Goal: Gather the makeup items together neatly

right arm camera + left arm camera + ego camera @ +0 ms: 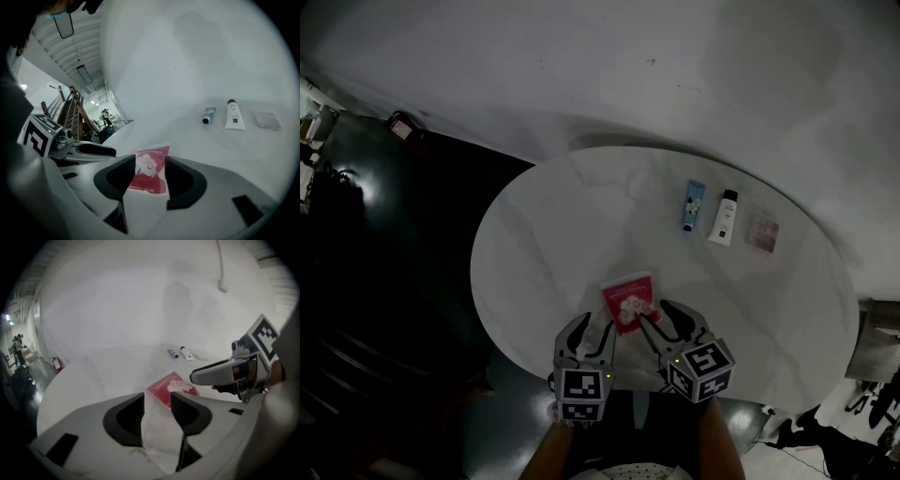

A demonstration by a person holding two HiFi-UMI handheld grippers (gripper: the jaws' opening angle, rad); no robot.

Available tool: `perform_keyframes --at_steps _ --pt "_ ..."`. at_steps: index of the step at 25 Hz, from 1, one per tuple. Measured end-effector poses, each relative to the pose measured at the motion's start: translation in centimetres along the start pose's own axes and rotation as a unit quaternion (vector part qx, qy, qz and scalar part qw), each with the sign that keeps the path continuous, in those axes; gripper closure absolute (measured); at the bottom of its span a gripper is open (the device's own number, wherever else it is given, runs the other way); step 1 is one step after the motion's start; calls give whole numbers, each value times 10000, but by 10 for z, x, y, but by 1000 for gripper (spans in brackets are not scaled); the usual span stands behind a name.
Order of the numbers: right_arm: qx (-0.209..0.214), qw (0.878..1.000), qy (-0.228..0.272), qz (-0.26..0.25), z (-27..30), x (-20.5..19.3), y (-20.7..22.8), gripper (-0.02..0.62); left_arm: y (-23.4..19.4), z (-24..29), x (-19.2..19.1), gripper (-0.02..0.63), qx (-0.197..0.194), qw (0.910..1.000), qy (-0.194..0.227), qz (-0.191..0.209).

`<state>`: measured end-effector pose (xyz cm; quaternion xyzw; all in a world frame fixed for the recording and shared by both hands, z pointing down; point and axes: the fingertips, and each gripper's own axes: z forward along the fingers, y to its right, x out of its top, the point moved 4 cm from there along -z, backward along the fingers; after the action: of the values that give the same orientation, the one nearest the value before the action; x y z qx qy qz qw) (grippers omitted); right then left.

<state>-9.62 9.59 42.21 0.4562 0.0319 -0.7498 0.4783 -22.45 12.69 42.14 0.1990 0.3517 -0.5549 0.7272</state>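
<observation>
A red sachet [630, 302] with a white swirl print lies flat near the front edge of the round white table [544, 244]. My right gripper [661, 314] stands at its near right corner, jaws apart; the right gripper view has the sachet [150, 174] showing in the gap, with no pad pressing on it. My left gripper [595, 330] is open just left of the sachet [173, 387], nothing between its fingers. Farther back on the right lie a blue tube [693, 204], a white tube [725, 217] and a pale pink square packet [763, 233] in a row.
The table's near edge runs just under both grippers. Dark floor lies to the left, with a red fire extinguisher [56, 364] by the white wall. Some equipment [877, 375] stands on the floor at the lower right.
</observation>
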Motion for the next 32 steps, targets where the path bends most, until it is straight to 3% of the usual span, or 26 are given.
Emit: perform_keyframes --at_steps 19,25,32 --pt "-214 9971 -638 -352 25 -20 -3 486 19 23 -1 394 -369 9992 -155 -38" --pt "-316 9959 -678 -503 27 -20 -3 486 19 26 -4 394 -416 9989 -188 -44" --pt "-275 9983 -466 -209 22 -17 -3 521 20 25 -3 394 -454 9988 -184 -1"
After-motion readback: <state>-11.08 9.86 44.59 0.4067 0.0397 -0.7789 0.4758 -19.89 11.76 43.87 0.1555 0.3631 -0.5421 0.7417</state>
